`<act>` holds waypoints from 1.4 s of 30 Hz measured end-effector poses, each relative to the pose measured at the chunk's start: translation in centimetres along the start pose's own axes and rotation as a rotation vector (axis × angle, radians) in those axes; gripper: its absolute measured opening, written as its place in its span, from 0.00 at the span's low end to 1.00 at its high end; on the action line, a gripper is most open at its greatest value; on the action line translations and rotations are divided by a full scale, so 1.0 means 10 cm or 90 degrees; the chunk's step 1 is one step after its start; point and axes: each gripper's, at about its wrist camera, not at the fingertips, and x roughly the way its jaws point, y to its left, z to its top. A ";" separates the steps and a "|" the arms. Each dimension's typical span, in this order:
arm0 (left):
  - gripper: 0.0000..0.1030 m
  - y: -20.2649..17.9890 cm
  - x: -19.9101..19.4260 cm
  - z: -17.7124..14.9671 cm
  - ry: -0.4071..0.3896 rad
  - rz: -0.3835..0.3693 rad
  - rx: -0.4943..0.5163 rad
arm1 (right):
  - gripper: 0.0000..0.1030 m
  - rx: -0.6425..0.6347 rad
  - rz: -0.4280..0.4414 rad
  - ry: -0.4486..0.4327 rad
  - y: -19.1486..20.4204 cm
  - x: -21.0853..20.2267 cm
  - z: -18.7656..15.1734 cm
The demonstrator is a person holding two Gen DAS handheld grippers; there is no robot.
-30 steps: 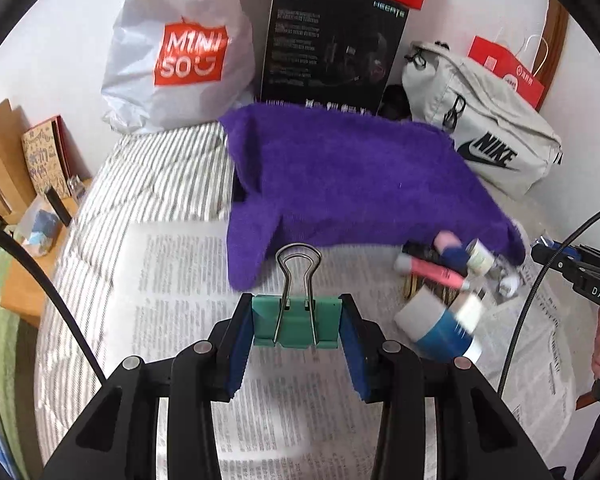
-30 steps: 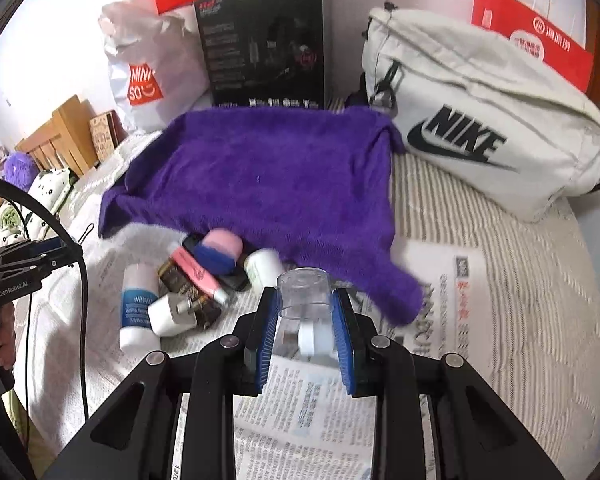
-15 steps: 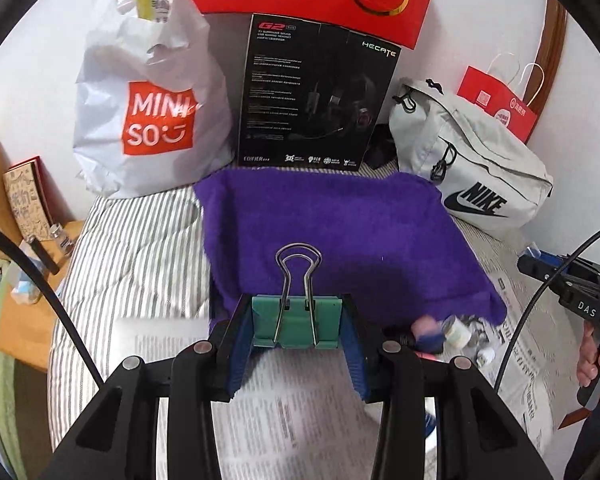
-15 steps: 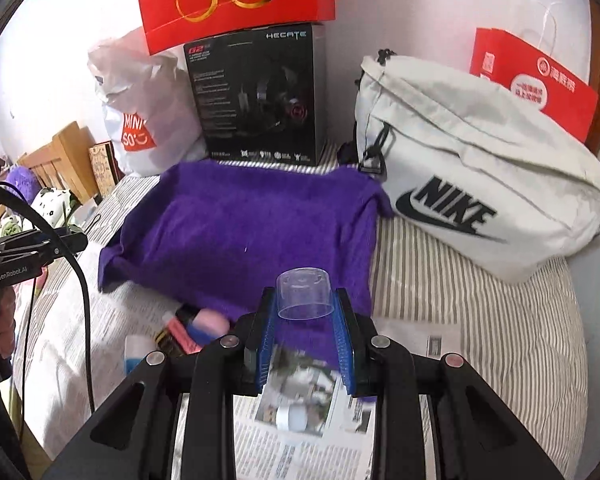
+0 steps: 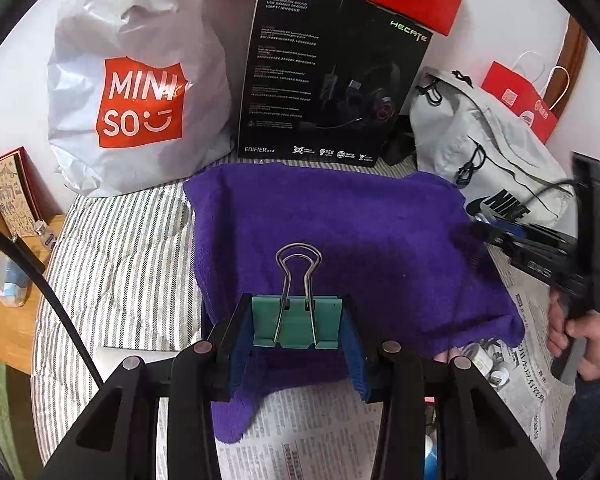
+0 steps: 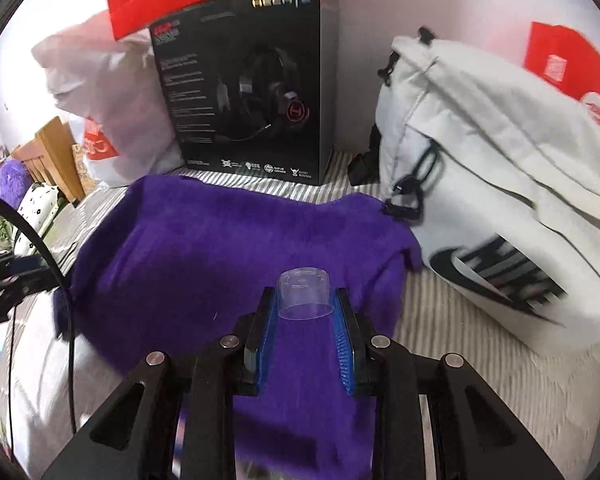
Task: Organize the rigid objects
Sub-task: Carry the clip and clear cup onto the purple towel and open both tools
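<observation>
Both hands are loaded right now. The left gripper (image 5: 298,330) is clamped on a green clip (image 5: 296,322) by its two ends, so the clip's long axis runs left-right across the jaws and its wire handles point up and away, toward the far wall. The right gripper (image 6: 304,316) pinches a clear cap (image 6: 303,294) that stands upright, closed end up.

Both hover over the near edge of the purple towel (image 5: 340,240), which looks bare, so nothing's been placed there yet as far as I can tell.

Leftovers: a few small bits (image 5: 488,360) peek out by the towel's near-right corner on the newspaper (image 5: 300,440). I'd call it early days.
</observation>
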 end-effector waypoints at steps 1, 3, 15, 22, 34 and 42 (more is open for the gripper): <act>0.38 0.01 0.02 0.01 0.001 -0.001 0.001 | 0.27 0.000 -0.001 0.006 0.00 0.08 0.02; 0.38 0.02 0.06 0.03 0.006 -0.002 0.000 | 0.27 -0.002 -0.007 0.023 0.00 0.28 0.08; 0.38 0.08 0.33 0.12 0.027 -0.011 -0.005 | 0.27 0.012 -0.016 0.102 -0.03 0.78 0.17; 0.38 0.04 0.49 0.16 0.042 -0.018 -0.003 | 0.31 0.009 -0.010 0.112 -0.02 0.77 0.16; 0.38 0.00 0.74 0.33 0.046 -0.008 -0.005 | 0.57 0.017 -0.003 0.112 -0.10 0.36 -0.01; 0.38 -0.01 1.07 0.44 0.062 0.023 -0.004 | 0.58 0.028 0.019 0.077 -0.11 -0.21 -0.20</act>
